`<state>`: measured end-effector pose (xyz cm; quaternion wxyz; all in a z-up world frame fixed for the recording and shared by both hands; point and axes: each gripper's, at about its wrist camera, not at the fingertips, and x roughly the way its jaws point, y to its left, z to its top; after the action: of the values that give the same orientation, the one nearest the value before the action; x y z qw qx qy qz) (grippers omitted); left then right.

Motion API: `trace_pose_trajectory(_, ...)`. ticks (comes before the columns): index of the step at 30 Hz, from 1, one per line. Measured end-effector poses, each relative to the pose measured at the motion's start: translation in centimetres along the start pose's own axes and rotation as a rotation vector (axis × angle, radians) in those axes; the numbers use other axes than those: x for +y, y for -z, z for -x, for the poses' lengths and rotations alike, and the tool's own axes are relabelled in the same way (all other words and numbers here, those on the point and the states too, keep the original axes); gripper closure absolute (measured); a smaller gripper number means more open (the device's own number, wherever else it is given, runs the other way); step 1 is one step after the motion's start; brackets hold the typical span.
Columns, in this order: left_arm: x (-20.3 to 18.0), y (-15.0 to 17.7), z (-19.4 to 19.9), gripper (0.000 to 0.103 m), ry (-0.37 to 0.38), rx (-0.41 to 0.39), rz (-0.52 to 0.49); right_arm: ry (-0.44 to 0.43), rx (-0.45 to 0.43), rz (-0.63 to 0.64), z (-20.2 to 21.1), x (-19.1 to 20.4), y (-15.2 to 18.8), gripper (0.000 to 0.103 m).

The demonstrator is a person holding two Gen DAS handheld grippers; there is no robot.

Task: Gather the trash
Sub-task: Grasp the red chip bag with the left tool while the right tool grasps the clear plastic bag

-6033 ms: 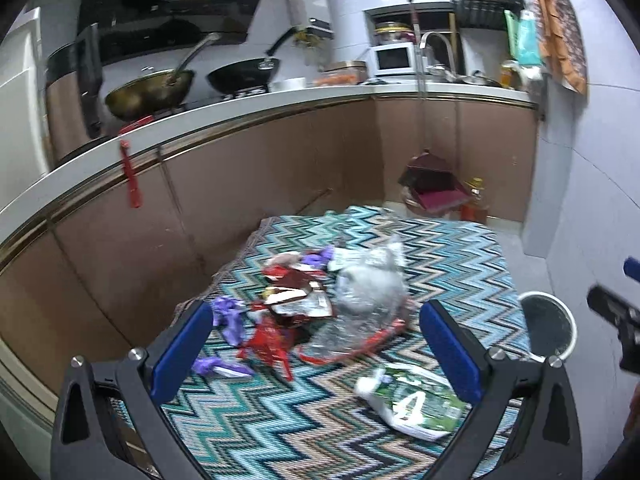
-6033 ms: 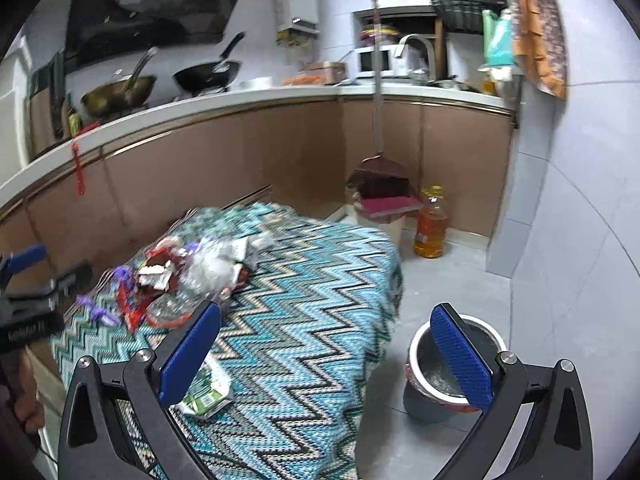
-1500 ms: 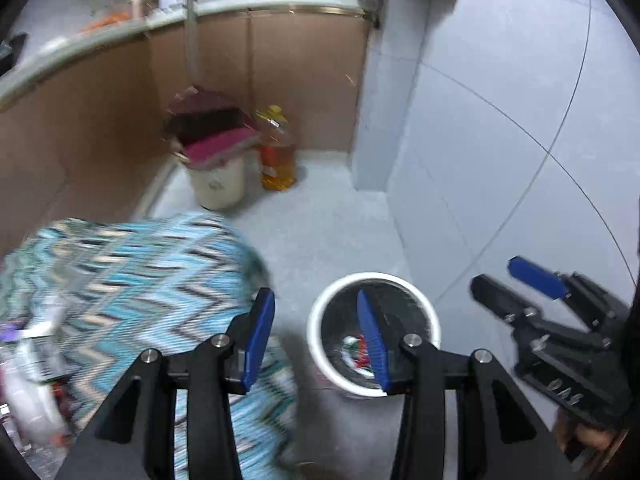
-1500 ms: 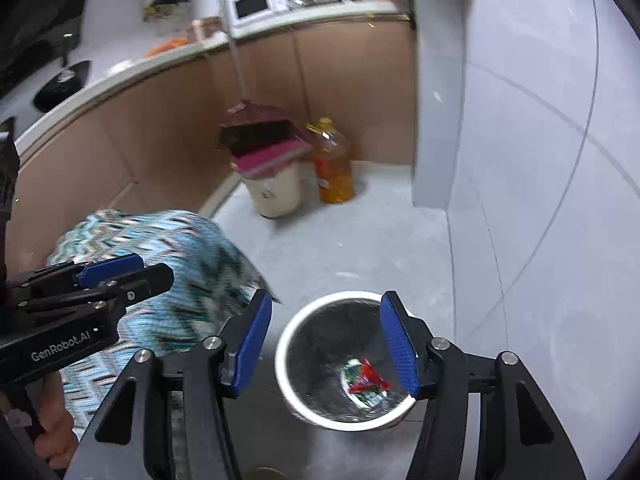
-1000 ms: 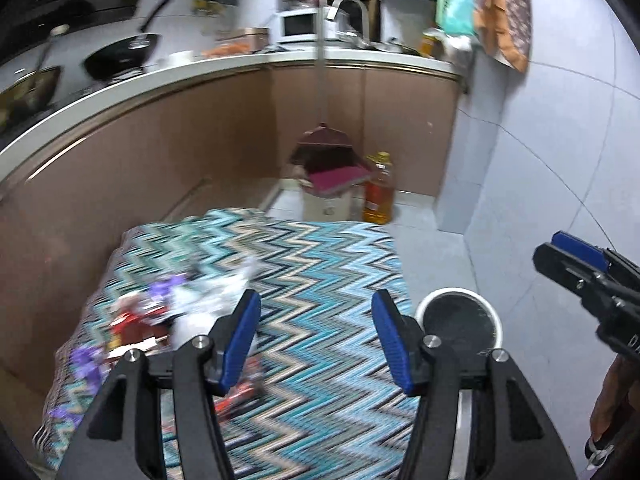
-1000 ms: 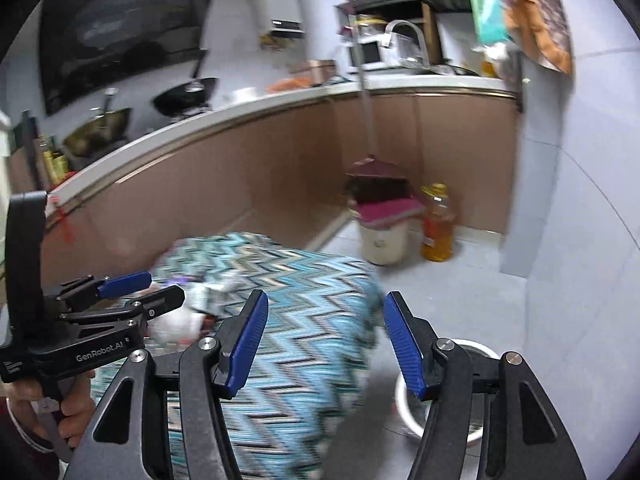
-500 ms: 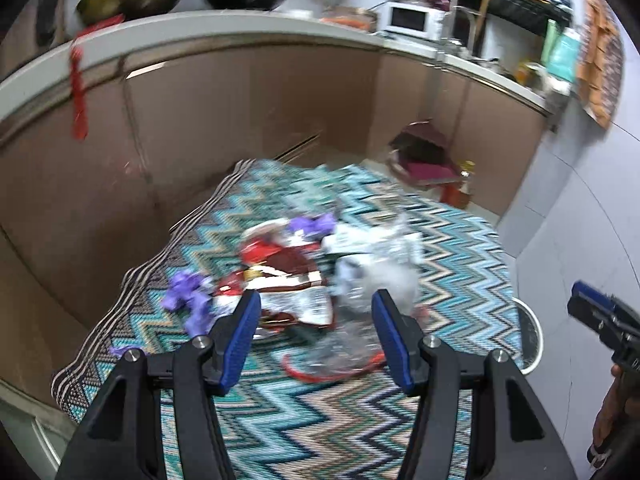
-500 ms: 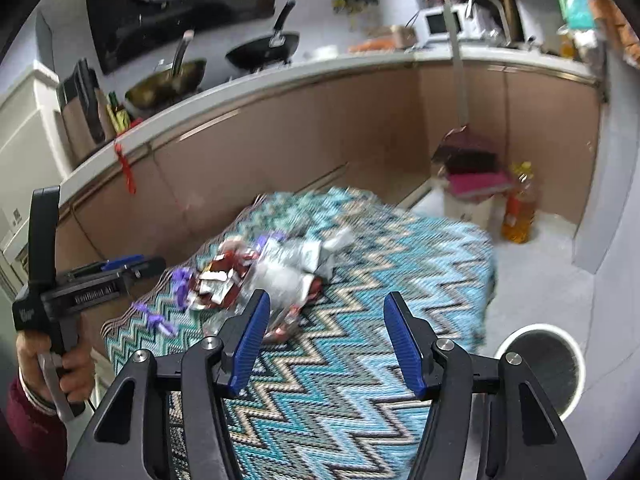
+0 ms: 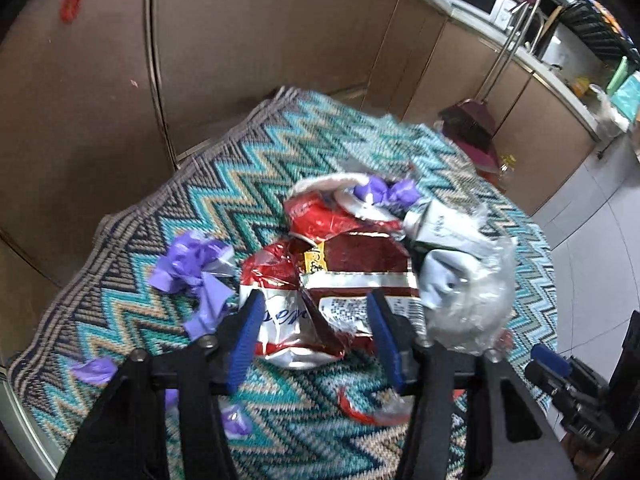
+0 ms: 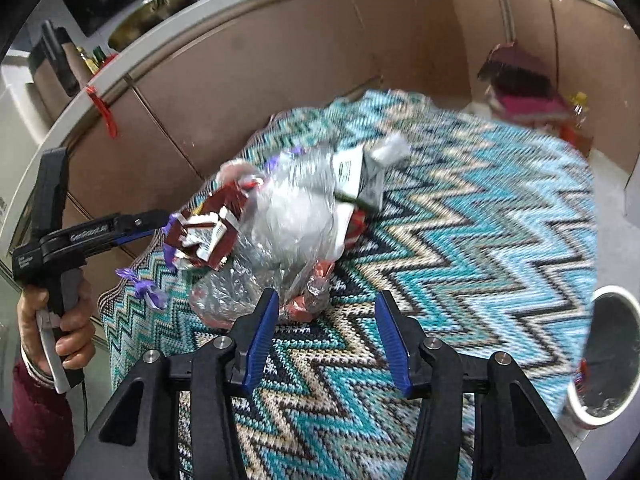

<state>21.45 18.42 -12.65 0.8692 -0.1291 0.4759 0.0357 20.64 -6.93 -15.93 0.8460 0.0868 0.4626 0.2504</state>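
1. Left wrist view: the left gripper (image 9: 316, 330) with blue pads hangs over a pile of trash on the teal zigzag-patterned woven cloth (image 9: 256, 184). Its jaws are closing at middling width; the crumpled red-and-silver foil snack wrapper (image 9: 332, 276) shows between the fingers, and the pads do not press on it.
2. Same view: crumpled purple plastic scraps (image 9: 192, 264) lie left of the wrapper, and a clear crinkled plastic bag (image 9: 468, 292) lies on its right, touching it (more purple bits sit at the pile's far edge).
3. Same view: the right gripper (image 9: 560, 372) shows at the lower right edge; from here I cannot tell how its jaws stand.
4. Right wrist view: the right gripper (image 10: 326, 336) is closing, jaws half wide, with bare cloth (image 10: 460, 240) between the fingers. The clear bag (image 10: 288, 232) sits just beyond the left pad.
5. Same view: a hand (image 10: 60, 320) holds the left gripper (image 10: 160, 218) at the pile's left side, beside the red wrapper (image 10: 208, 236).
6. Same view: a round white-rimmed trash bin (image 10: 608, 352) stands on the floor at right, beyond the cloth's edge, well apart from the pile.
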Motion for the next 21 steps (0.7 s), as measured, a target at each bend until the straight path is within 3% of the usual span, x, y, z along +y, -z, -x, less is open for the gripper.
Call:
trace_pose_trajectory(5, 0.0, -0.3, -2.7, 0.077, 0.000, 0.049, 0.017, -0.022, 0.047, -0.017, -2.8, -0.2, -0.1, 0.056)
trace_pose_trajectory(9, -0.2, -0.5, -3.4, 0.082, -0.003, 0.054, 0.023, -0.043, 0.071, -0.030, -4.4, -0.2, -0.3, 0.062)
trace_pose_trajectory(14, -0.1, -0.5, -3.4, 0.092, -0.002, 0.043, 0.021, -0.076, 0.081, -0.032, -5.4, -0.2, -0.1, 0.086)
trace_pose_trajectory(21, -0.2, 0.0, -1.8, 0.097, 0.006, -0.009, 0.015, -0.096, 0.047, 0.015, -3.3, 0.4, 0.6, 0.093)
